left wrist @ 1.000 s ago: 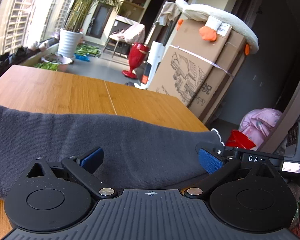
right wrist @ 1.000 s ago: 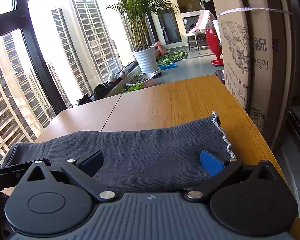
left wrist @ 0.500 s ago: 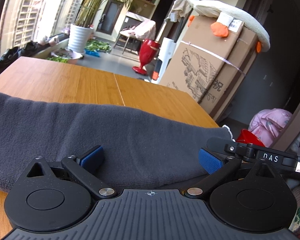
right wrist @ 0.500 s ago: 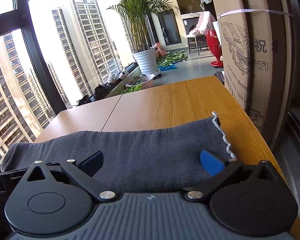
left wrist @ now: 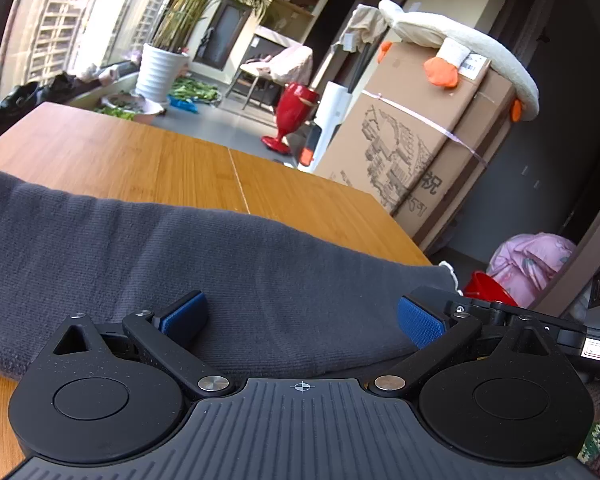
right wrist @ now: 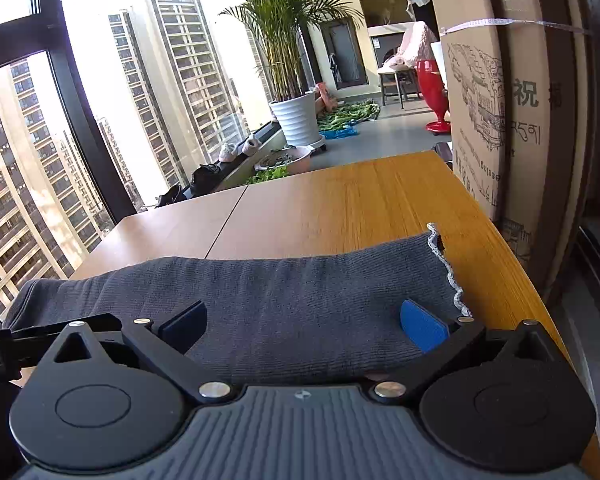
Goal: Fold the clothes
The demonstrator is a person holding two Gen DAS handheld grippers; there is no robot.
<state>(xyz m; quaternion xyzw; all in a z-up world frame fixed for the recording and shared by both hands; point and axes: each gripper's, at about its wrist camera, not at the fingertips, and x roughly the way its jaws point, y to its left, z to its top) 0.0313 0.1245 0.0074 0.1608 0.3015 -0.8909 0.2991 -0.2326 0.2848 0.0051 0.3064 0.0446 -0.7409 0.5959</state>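
Both the left gripper [left wrist: 302, 318] and right gripper [right wrist: 303, 322] hang wide apart, gripping nothing, over the dark grey ribbed knit garment [right wrist: 300, 292] stretched from 9 to 3 o'clock along the near edge of the wooden table [right wrist: 360, 200], so a shallow pinch could probably snag one layer and wreck the fold.

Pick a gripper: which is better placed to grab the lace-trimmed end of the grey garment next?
Right. The right gripper, open, has the lace-trimmed end just beyond its right finger; the left gripper, also open, straddles mid-garment.
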